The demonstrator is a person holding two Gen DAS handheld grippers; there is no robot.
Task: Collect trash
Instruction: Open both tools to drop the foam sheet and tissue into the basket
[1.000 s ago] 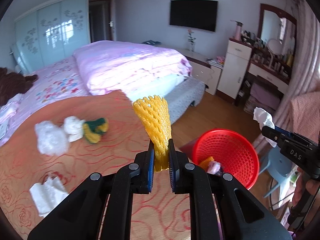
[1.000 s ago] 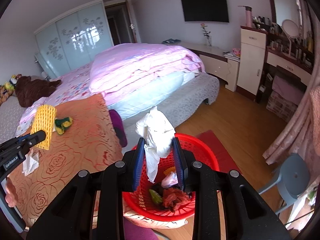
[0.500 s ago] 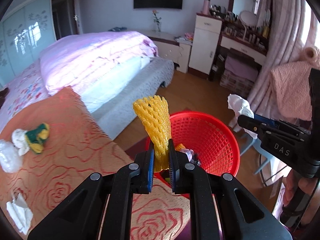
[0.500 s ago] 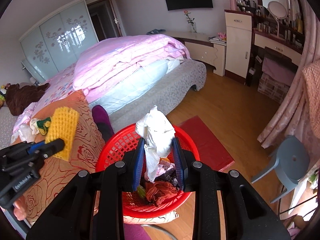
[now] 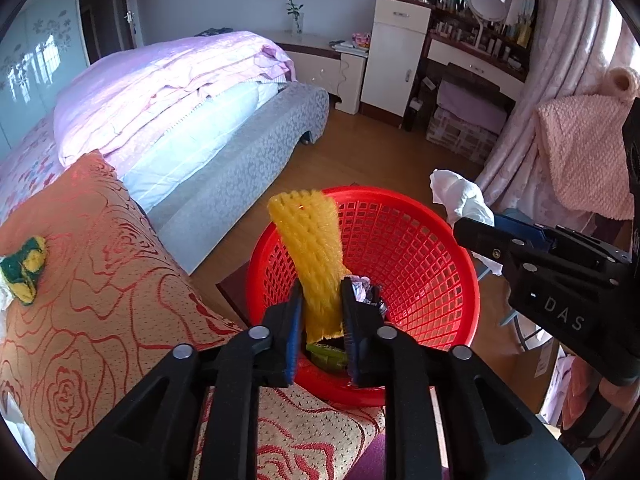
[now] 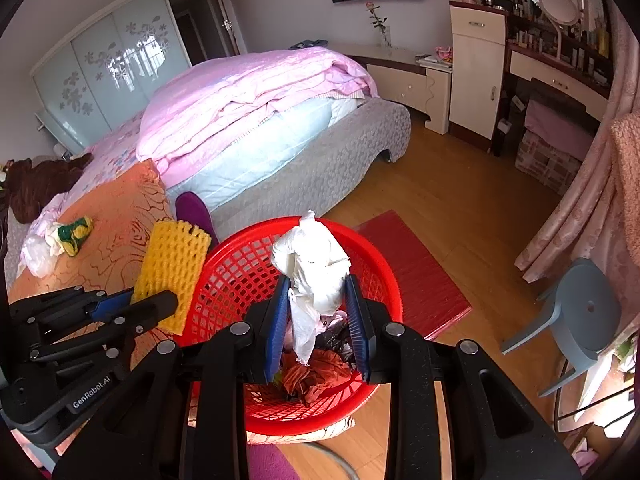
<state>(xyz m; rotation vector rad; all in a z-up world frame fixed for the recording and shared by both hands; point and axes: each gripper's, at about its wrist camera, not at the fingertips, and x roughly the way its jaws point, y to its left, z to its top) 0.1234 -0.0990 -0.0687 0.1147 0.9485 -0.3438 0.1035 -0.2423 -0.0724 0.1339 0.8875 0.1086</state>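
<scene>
With the left gripper (image 5: 320, 316) clamping the yellow foam net (image 5: 312, 248) and the right gripper (image 6: 318, 320) clamping the white tissue (image 6: 314, 264), both low in frame over the red basket (image 6: 384, 280), release each only once centred inside the rim.

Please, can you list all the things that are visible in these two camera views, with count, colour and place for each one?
foam net sleeve: 1, yellow, held over the basket
crumpled tissue: 1, white, held over the basket
basket: 1, red, beside the bed, some trash already inside
green-yellow wad: 1, on the orange bedspread
white scraps: at least 2, next to that wad
orange bedspread: 1, on the bed
quilt: 1, pink, folded on the bed
mat: 1, red, on the floor
stool: 1, grey-blue, at right
left gripper: 1, black, shut on the sleeve
right gripper: 1, black, shut on the tissue
</scene>
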